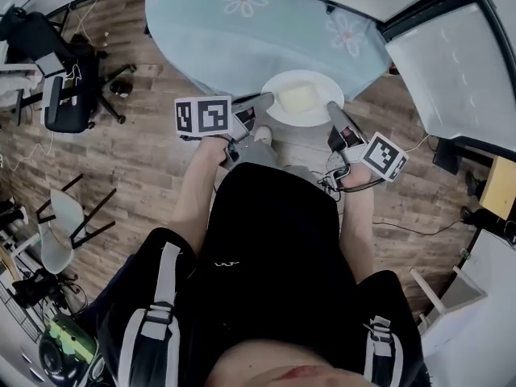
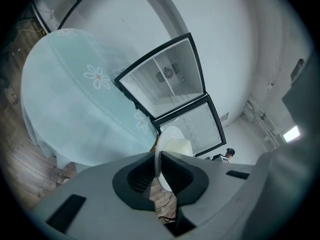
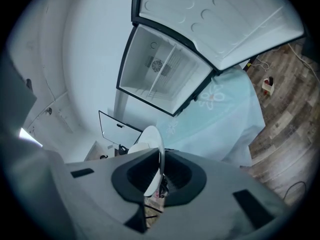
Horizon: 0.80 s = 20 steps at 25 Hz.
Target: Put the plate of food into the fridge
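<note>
Carrying the plate (image 1: 321, 116) level is what this step asks for. It hangs in the air at twelve o'clock in front of the person, just off the near edge of the table (image 1: 210, 31), with the pale block of food (image 1: 298, 97) sitting in its middle. The left gripper (image 1: 270, 100) has its jaws clamped on the rim at nine o'clock and the right gripper (image 1: 333, 108) has its jaws clamped on the rim at three o'clock, so both sides must travel together. If one hand leads or dips, the plate probably tilts and the food may slide. The fridge (image 2: 167, 79) stands open between one and two o'clock, so a slow turn that way, clear of the table and the door (image 2: 197, 126), looks safest, with neither grip slackened until the plate rests inside.
</note>
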Each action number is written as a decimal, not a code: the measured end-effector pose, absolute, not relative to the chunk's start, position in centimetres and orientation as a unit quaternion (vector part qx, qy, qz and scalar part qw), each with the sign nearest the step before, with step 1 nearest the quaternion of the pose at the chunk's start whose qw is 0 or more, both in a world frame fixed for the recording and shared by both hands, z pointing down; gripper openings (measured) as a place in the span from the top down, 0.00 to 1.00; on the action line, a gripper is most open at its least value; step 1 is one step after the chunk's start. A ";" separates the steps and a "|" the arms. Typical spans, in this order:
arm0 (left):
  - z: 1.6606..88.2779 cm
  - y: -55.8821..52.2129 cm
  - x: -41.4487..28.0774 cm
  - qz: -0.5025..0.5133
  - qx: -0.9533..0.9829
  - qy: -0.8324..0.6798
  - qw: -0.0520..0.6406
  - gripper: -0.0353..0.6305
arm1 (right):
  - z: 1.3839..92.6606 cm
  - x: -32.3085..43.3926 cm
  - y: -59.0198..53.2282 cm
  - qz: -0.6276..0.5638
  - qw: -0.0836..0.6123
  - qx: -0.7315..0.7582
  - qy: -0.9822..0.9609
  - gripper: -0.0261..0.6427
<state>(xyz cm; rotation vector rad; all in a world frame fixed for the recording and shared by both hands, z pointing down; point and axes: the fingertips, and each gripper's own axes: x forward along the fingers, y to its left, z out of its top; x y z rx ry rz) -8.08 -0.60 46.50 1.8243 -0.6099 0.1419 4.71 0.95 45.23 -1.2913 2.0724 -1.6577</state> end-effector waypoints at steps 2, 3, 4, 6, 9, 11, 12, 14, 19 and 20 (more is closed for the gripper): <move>46.4 -2.3 -7.9 0.063 0.784 -0.253 0.563 0.90 | 45.1 4.6 -0.3 -0.563 0.112 -0.439 0.691 0.92; 46.5 -2.8 -7.8 0.063 0.785 -0.249 0.564 0.90 | 45.2 4.4 -0.6 -0.567 0.119 -0.441 0.686 0.92; 46.7 -3.1 -7.8 0.063 0.783 -0.246 0.568 0.90 | 45.5 4.4 -0.8 -0.568 0.116 -0.445 0.683 0.92; 47.1 -3.8 -7.9 0.063 0.780 -0.243 0.574 0.90 | 46.0 4.7 -1.3 -0.564 0.104 -0.456 0.681 0.92; 47.2 -5.3 -7.4 0.064 0.779 -0.241 0.576 0.90 | 45.9 5.2 -2.6 -0.562 0.106 -0.463 0.677 0.92; 47.4 -6.5 -6.7 0.065 0.777 -0.243 0.577 0.90 | 46.2 5.7 -3.6 -0.569 0.114 -0.463 0.670 0.92; 47.6 -7.2 -6.3 0.066 0.776 -0.244 0.578 0.90 | 46.4 6.1 -4.2 -0.570 0.115 -0.464 0.668 0.92; 48.0 -8.6 -5.6 0.068 0.774 -0.250 0.578 0.90 | 46.7 6.7 -5.7 -0.570 0.118 -0.463 0.669 0.92; 48.5 -13.0 -4.5 0.073 0.768 -0.270 0.576 0.90 | 47.9 8.0 -9.8 -0.576 0.125 -0.459 0.666 0.92; 48.5 -14.0 -4.2 0.075 0.768 -0.274 0.574 0.89 | 48.1 8.4 -10.7 -0.577 0.125 -0.460 0.663 0.92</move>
